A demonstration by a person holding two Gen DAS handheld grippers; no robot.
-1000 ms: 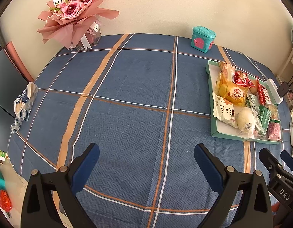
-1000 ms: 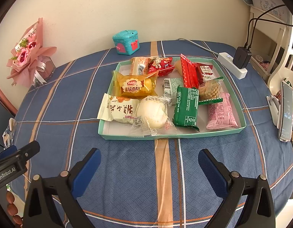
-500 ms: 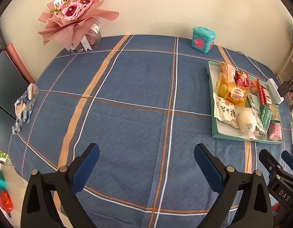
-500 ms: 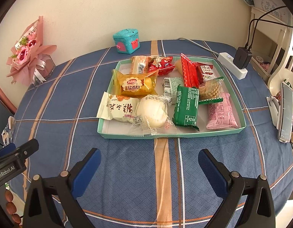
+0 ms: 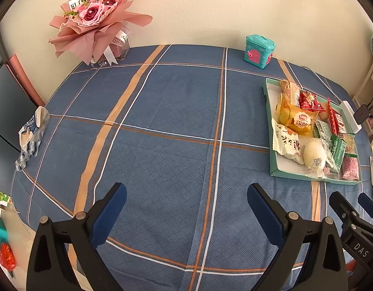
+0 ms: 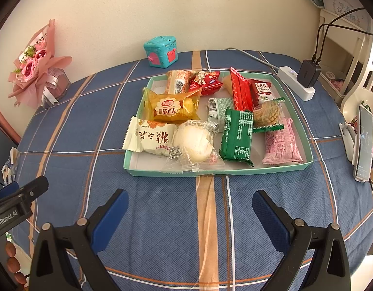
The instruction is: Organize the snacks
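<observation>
Left tool: jaws spread wide, holding nothing, above the bare blue plaid cloth of the bench.
Right tool: jaws spread wide, holding nothing, just short of the tray's near rim.
Tray: teal, shallow, on the bench straight ahead of the right tool and far right in the left view.
Snacks: all in the tray; white bun and green packet at the front, yellow bread packet behind, pink packet at the right.
Background: teal toy box and pink bouquet by the wall.
</observation>
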